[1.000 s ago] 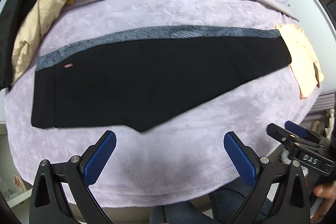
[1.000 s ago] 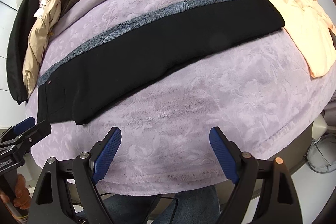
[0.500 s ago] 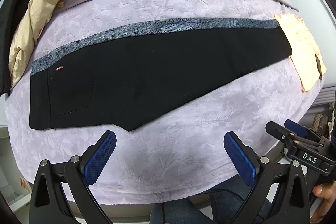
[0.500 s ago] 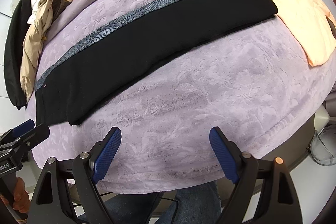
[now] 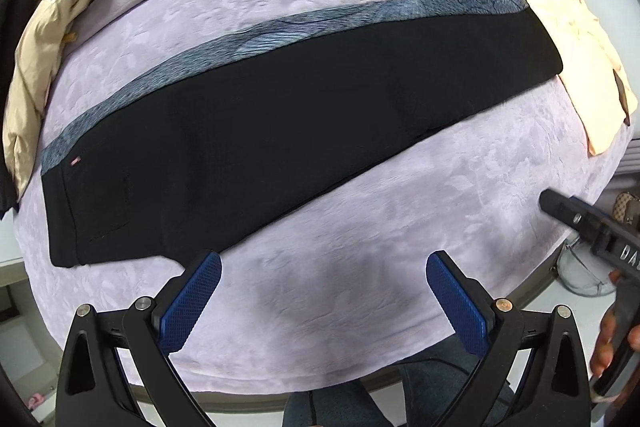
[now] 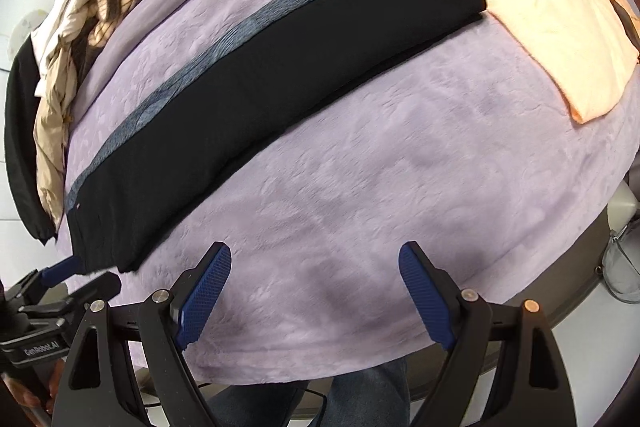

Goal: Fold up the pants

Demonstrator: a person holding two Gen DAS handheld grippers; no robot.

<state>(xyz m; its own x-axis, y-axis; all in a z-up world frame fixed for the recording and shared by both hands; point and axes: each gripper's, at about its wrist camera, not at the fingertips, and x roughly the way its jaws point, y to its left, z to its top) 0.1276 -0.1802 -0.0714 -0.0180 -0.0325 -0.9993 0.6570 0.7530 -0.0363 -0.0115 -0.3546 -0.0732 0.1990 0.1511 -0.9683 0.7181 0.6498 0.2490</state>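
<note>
The left gripper (image 5: 322, 297) hovers low over the near edge of the lavender plush bed cover (image 5: 360, 227), blue-padded fingers (image 5: 192, 301) spread wide and holding nothing. The right gripper (image 6: 314, 297) hovers likewise, fingers (image 6: 206, 297) released and empty. The long black pants with a grey patterned side stripe (image 5: 280, 115) lie flat on the cover, long axis running left to right, waistband left, cuffs right, touching a peach folded garment (image 6: 540, 15).

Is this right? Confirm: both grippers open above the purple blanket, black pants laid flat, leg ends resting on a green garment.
Not green: the right wrist view shows the leg ends of the black pants on a peach garment. Left gripper, right gripper and purple blanket are as stated.
</note>
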